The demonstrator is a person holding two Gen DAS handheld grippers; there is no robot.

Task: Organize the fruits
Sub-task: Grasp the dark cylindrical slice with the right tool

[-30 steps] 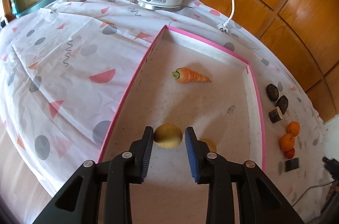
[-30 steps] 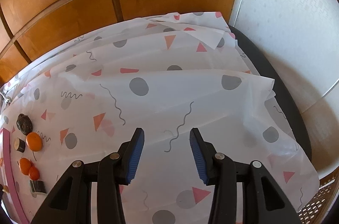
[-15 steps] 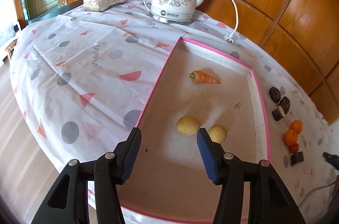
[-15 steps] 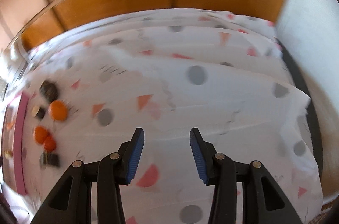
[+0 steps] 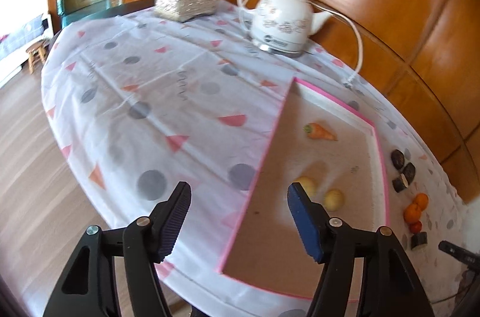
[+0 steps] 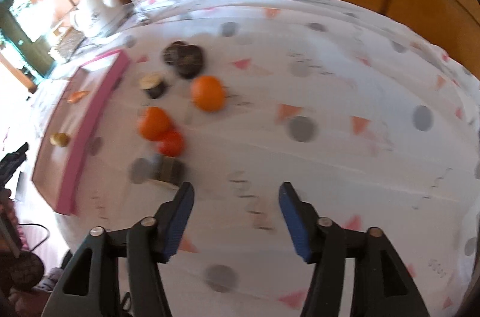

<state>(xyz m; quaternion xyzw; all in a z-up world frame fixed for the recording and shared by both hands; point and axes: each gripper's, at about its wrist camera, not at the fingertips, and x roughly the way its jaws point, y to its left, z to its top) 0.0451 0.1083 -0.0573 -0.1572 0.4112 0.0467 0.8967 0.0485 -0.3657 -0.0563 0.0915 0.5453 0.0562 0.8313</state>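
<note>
Left-wrist view, left to right. The left gripper (image 5: 238,216) hung above the near edge of the table, its jaws opening and nothing between them. Beyond it lay the patterned tablecloth (image 5: 150,95); at the far side stood a tissue box (image 5: 186,2) and, to its right, a white electric kettle (image 5: 282,19) on its base. The pink-rimmed tray (image 5: 267,149) occupied the right half of the table. It held a carrot (image 5: 319,132) near the far end and two yellow fruits (image 5: 333,199) side by side nearer the gripper, the left one partly hidden by the right finger. Outside the tray's right rim, on the cloth, lay dark pieces, oranges and a small red fruit.

Right-wrist view, left to right (blurred). The tray showed at the left edge with the carrot and one yellow fruit inside. To its right, on the cloth, lay a cut dark piece, two dark round items (image 6: 183,58), two oranges (image 6: 208,93), a red fruit (image 6: 171,143) touching the nearer orange, and a dark block (image 6: 168,172). The right gripper (image 6: 235,218) hovered over bare cloth just right of that block, its jaws opening and empty.
</note>
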